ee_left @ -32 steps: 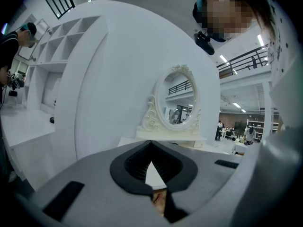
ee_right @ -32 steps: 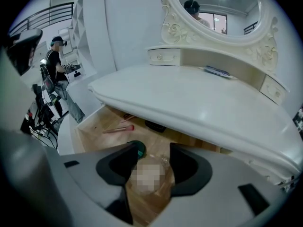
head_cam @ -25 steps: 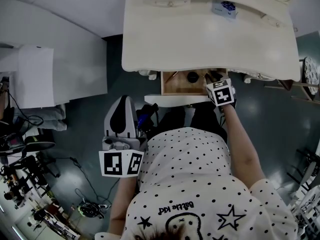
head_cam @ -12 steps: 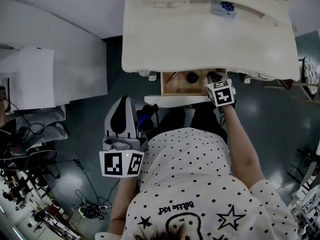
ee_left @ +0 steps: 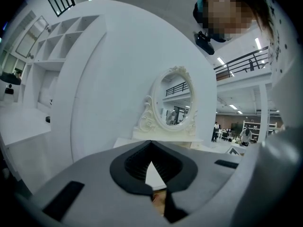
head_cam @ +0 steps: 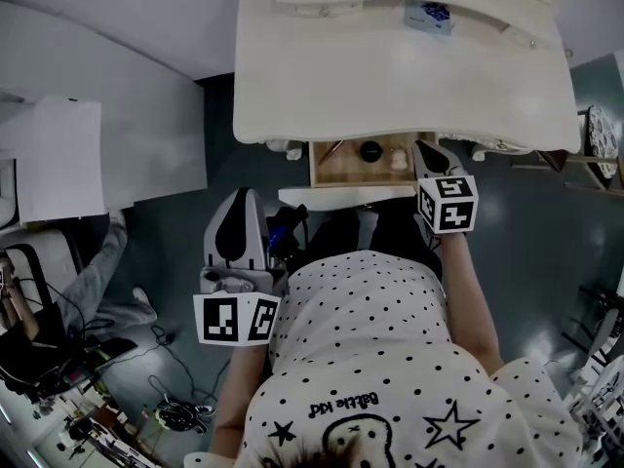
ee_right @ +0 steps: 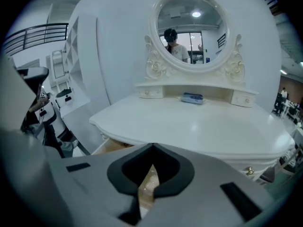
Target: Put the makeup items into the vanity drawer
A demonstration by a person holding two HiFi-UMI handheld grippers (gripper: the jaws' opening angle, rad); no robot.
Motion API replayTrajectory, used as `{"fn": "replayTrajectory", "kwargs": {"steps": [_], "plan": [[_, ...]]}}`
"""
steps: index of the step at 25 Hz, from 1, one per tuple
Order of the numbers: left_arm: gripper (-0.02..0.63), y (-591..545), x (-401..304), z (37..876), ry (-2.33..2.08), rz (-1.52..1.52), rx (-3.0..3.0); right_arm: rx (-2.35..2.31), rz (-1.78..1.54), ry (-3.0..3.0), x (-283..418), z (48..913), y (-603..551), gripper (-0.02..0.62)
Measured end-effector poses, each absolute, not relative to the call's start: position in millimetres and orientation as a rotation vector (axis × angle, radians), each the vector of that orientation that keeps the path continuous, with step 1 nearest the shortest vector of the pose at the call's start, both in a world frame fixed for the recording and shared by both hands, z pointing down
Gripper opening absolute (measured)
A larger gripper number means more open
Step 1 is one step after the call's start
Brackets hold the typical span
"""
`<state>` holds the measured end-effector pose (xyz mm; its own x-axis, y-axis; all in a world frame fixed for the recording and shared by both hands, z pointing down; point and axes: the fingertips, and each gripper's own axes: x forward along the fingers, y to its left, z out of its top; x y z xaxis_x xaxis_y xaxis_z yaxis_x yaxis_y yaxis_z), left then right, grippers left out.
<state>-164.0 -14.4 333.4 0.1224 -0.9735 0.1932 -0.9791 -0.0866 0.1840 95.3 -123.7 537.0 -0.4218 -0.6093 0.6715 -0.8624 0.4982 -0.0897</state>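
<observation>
Wooden drawer [head_cam: 341, 172]: open under vanity [head_cam: 390, 76], dark round pot [head_cam: 370, 150] and pale item [head_cam: 397, 160] inside
Right gripper [ee_right: 152, 150]: jaws shut, empty, above drawer's right end
Left gripper [ee_left: 150, 145]: jaws together, empty
Blue packet [head_cam: 433, 16]: on vanity's back shelf
Risk: clipping vanity edge with shut jaws while reaching for packet

Three viewpoints, one vanity
Head camera looked steeply down on the surface [head_cam: 390, 76]; both hand-held cameras faced its mirror [ee_right: 191, 27] from low.
</observation>
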Motion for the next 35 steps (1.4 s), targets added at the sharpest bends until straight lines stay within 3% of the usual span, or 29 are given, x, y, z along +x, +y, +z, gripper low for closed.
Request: {"fn": "replayTrajectory", "kwargs": {"steps": [19,35], "plan": [[0.006,-17,-156,328,-1.862,0.016,2.202,1.375,0.375,-2.497,83,357,-72,0.008],[0.006,-14,-163,323,-1.884,-0.002,2.193,1.383,0.402,-2.468,80,357,-46,0.008]]}}
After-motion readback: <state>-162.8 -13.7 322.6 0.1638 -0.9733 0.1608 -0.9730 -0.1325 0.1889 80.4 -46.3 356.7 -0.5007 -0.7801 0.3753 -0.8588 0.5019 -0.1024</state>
